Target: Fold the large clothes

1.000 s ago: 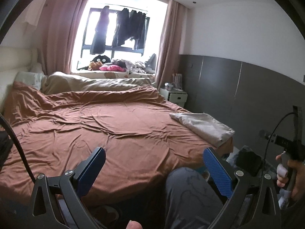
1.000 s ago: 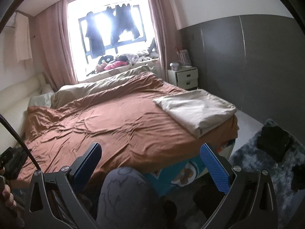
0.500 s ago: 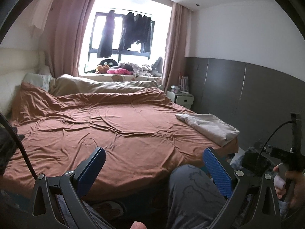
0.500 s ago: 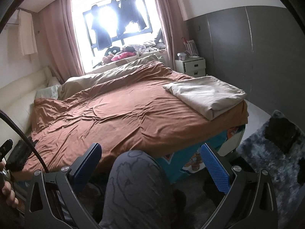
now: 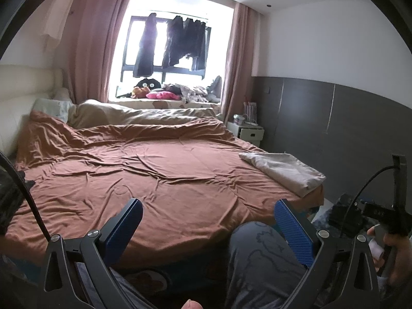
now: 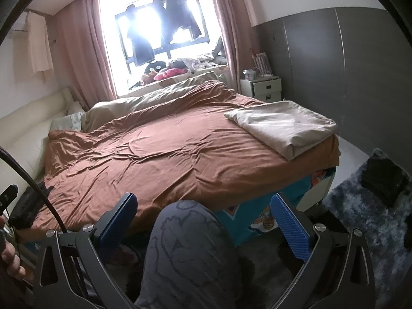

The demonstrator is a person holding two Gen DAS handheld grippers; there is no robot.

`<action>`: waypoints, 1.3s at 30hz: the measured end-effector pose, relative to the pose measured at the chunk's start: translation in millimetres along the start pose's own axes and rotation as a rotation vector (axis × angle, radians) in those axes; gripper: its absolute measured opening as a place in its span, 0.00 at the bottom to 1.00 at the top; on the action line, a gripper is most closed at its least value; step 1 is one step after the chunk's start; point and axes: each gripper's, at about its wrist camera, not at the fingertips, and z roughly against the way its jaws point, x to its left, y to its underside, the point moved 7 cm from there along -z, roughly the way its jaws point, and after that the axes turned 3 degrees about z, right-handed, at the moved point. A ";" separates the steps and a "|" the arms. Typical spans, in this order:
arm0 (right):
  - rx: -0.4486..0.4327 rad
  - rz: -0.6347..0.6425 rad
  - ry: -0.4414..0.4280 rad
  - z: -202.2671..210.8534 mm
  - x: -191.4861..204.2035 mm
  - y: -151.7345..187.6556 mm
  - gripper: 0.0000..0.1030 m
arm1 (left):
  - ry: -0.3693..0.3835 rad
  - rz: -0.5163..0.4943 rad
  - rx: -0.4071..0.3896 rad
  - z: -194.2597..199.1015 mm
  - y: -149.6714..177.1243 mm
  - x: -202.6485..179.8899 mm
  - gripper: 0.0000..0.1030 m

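We have both grippers raised in front of the bed, and neither has hold of anything; the left gripper stands with its 2 blue-padded fingers spread wide apart, nothing between them but our own knee in grey printed trousers; the right gripper is likewise released, its fingers splayed to either side of that knee. Ahead lies the brown cover, spread flat and wrinkled across most of the bed, reaching down over the near edge; that is the large cloth before us, and neither gripper touches it. On the far right corner of the bed rests a folded beige cloth, lying on top of the brown cover, well apart from both grippers. Behind the brown cover a beige duvet bunches along the window side; dark clothes hang in the window. In the left view we see the right hand on its handle at the right edge; a white nightstand stands beyond the bed; a grey rug lies on the floor to the right, with a dark bundle on it.
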 end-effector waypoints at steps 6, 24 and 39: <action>0.005 0.005 -0.004 1.5 4.4 -0.1 1.00 | -0.008 -0.006 -0.002 1.6 0.3 0.0 1.00; 0.005 -0.010 -0.013 1.9 4.2 0.1 1.00 | -0.018 -0.007 0.002 1.0 -0.4 2.5 1.00; 0.004 -0.011 -0.012 1.8 1.8 -2.5 1.00 | -0.016 -0.005 0.007 2.1 2.3 5.4 1.00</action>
